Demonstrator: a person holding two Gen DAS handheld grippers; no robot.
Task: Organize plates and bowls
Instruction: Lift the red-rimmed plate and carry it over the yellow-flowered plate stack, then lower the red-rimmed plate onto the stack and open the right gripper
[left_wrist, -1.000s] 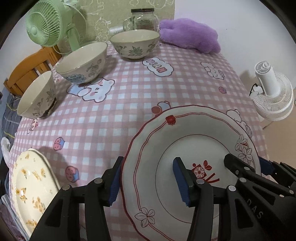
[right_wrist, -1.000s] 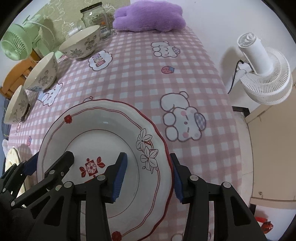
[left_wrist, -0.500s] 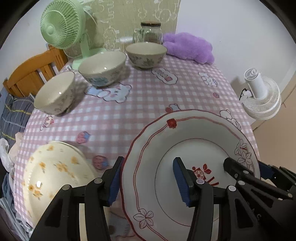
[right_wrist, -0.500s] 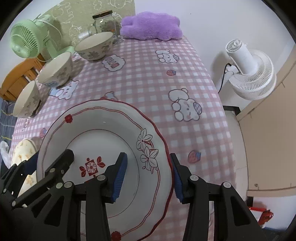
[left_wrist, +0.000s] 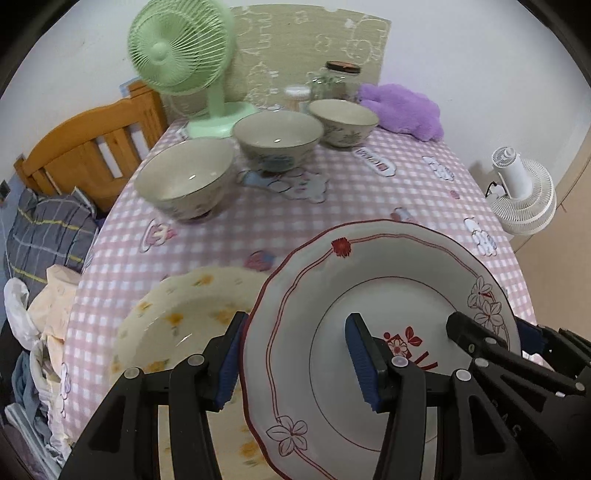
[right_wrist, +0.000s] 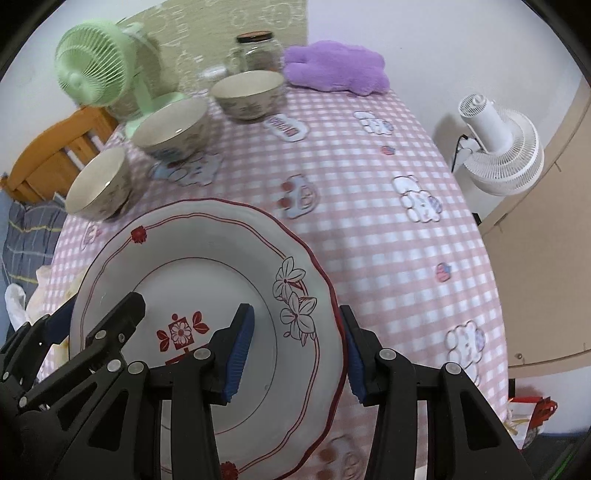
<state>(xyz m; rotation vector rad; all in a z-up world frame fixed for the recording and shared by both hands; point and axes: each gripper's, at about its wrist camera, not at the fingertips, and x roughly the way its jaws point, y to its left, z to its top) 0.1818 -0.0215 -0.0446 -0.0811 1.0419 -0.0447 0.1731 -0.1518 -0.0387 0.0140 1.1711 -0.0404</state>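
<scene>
Since a second ago I have lifted the red-rimmed plate (left_wrist: 380, 332) higher: in the left view more of the pink checked desk (left_wrist: 369, 192) shows, and the yellow-flowered plate (left_wrist: 177, 325) now lies lower left, partly hidden behind the raised plate. My left gripper (left_wrist: 295, 354) fingers clamp its left rim; my right gripper (right_wrist: 295, 343) fingers clamp its right rim. Three bowls (left_wrist: 184, 177) sit upper left. Motion blurs the green fan (right_wrist: 92, 70), and the frame's bottom cuts off the plate's near edge.
</scene>
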